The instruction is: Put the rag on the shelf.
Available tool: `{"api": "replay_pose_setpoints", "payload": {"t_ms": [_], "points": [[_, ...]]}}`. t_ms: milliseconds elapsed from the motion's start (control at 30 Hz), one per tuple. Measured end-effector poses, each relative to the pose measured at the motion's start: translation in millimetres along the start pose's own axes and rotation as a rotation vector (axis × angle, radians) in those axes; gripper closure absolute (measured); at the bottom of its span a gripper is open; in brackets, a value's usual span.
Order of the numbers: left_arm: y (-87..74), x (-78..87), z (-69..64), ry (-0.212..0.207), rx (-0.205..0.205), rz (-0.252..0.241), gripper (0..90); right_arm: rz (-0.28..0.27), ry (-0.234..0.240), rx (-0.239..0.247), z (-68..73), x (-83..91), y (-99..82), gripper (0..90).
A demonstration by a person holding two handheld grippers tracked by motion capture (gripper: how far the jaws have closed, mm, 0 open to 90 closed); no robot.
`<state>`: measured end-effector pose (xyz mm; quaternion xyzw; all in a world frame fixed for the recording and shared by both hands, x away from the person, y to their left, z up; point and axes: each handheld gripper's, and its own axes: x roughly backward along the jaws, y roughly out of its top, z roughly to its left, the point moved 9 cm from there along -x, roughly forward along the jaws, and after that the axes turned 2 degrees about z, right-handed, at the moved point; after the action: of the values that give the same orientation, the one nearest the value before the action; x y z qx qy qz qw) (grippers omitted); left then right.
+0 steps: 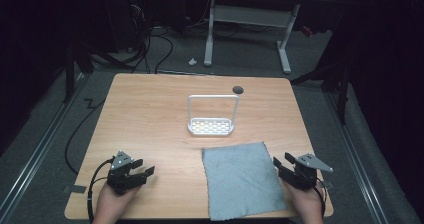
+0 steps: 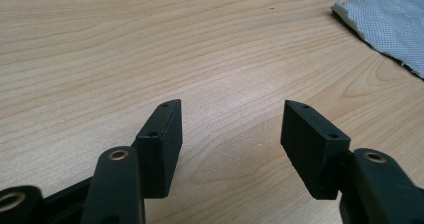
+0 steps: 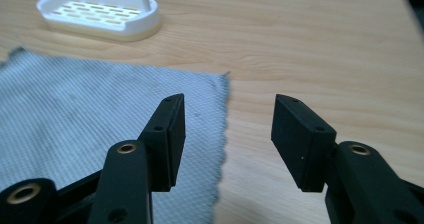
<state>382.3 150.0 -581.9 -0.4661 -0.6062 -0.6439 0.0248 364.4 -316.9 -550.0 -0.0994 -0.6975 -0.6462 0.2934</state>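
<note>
A grey cloth (image 1: 242, 179) lies flat on the wooden table (image 1: 150, 119), near the front edge and right of centre. Behind it stands a white slotted rack (image 1: 211, 126) with a tall hoop handle. My left gripper (image 1: 142, 168) rests open at the front left, well apart from the cloth, whose corner (image 2: 385, 19) appears far right in the left gripper view. My right gripper (image 1: 283, 161) is open just beside the cloth's right edge. In the right gripper view its jaws (image 3: 227, 116) straddle that edge of the cloth (image 3: 100, 114), with the rack (image 3: 100, 14) farther off.
A small round hole (image 1: 238, 89) sits at the table's far edge. Beyond the table stand a white desk frame (image 1: 250, 29) and cables on the grey floor. Bare wood spreads between the left gripper and the cloth.
</note>
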Motion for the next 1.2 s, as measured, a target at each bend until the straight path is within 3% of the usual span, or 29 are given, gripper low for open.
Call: {"api": "replay_pose_setpoints", "payload": {"t_ms": [67, 333, 433, 467, 567, 600, 767, 867, 900, 933, 1100, 1200], "points": [[2.9, 1.2, -0.2, 0.001, 0.004, -0.014, 42.0, -0.003, 0.003, -0.028, -6.7, 4.8, -6.2, 51.2], [1.0, 0.5, -2.2, -0.007, 0.021, -0.015, 42.6, 0.019, 0.021, -0.023, -8.8, 3.0, -12.0, 51.3], [1.3, 0.6, -5.0, -0.022, 0.024, -0.018, 50.4, 0.022, 0.027, -0.008, -9.2, 3.2, -12.1, 53.3], [1.1, 0.0, -9.9, -0.056, 0.026, -0.008, 55.3, 0.023, 0.031, -0.006, -9.3, 3.6, -12.2, 53.9], [0.5, -1.5, -16.0, -0.083, 0.018, 0.007, 68.5, 0.02, 0.035, -0.015, -10.2, 4.8, -11.7, 56.4], [0.4, -2.2, -19.2, -0.087, 0.01, 0.012, 68.5, 0.02, 0.035, -0.015, -10.2, 4.8, -11.7, 56.4], [3.0, -5.5, -45.4, -0.133, -0.051, 0.032, 89.0, 0.015, 0.044, -0.017, -9.5, 6.3, -10.8, 58.3], [5.5, -7.9, -67.7, -0.165, -0.097, 0.041, 89.9, 0.016, 0.046, -0.019, -9.1, 6.5, -10.8, 58.4], [8.4, -10.4, -85.5, -0.206, -0.105, 0.033, 89.9, 0.017, 0.047, -0.019, -9.0, 6.4, -10.9, 58.3], [8.4, -10.4, -85.5, -0.206, -0.105, 0.033, 89.9, 0.018, 0.048, -0.02, -8.8, 6.3, -11.1, 58.3], [13.8, -25.9, -124.3, -0.251, -0.183, 0.059, 89.9, 0.023, 0.052, -0.012, -8.9, 5.7, -12.2, 58.3], [17.5, -39.6, -138.5, -0.266, -0.187, 0.068, 89.9, 0.023, 0.055, -0.018, -9.2, 6.1, -12.6, 58.1]]}}
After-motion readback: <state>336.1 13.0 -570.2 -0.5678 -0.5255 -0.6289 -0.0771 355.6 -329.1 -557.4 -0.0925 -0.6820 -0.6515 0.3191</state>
